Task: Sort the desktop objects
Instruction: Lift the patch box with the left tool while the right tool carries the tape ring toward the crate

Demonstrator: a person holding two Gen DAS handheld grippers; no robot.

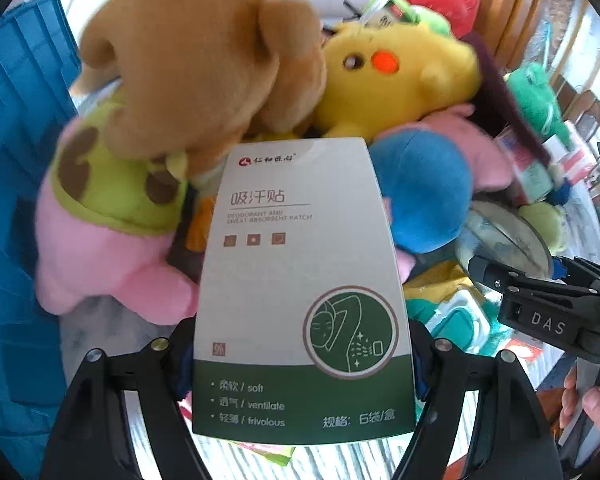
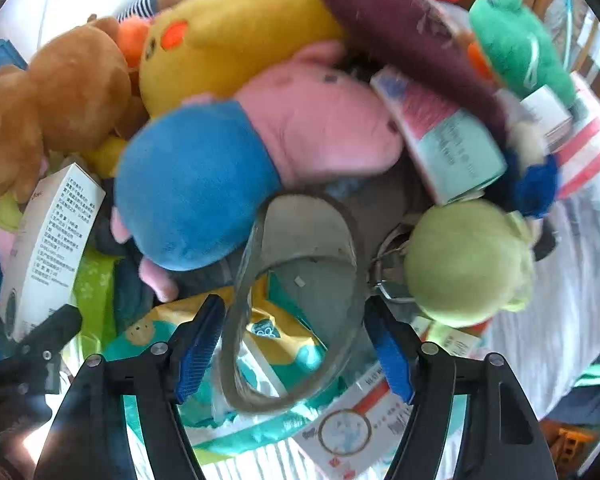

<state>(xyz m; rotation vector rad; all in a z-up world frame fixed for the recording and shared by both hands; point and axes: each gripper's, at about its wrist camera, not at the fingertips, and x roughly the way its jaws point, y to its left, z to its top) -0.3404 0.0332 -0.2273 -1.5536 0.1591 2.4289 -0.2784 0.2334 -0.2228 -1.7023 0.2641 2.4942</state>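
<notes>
Left tongs (image 1: 300, 364) grip the sweat-patch box (image 1: 300, 280) by its lower part, held up in front of the plush pile. Only right view shows right tongs (image 2: 296, 344) spread wide, nothing gripped, w/ a grey slipper (image 2: 300, 264) between the pads. Blue crate (image 1: 16, 160) borders pile at left; little free room.
</notes>
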